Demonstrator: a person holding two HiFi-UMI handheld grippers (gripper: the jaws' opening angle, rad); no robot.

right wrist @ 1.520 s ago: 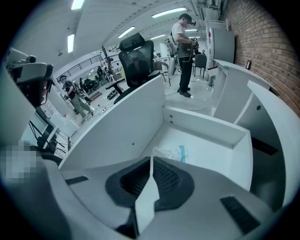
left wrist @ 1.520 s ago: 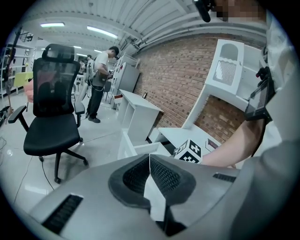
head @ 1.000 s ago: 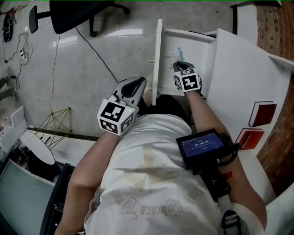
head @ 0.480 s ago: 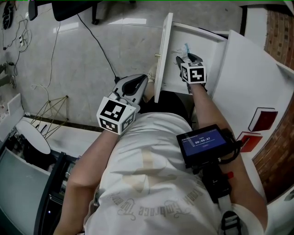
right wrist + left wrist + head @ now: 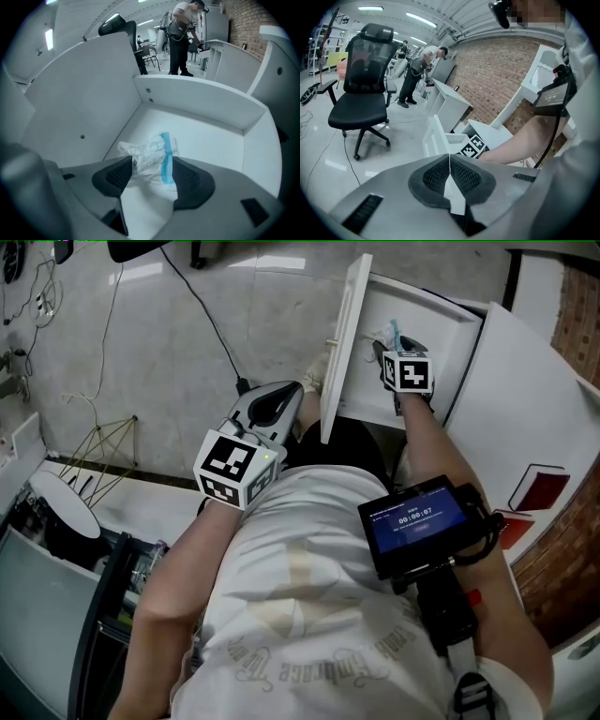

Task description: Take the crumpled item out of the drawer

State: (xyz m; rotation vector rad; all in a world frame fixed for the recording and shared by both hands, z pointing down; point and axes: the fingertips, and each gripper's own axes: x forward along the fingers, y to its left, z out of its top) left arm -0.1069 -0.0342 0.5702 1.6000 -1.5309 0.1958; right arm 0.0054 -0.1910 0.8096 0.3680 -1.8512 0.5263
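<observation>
Head view looks steeply down on the drawer (image 5: 367, 371); right gripper view peers close inside

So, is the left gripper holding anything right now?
No, the left gripper view shows the left gripper with its jaws pressed together and nothing between them.
</observation>
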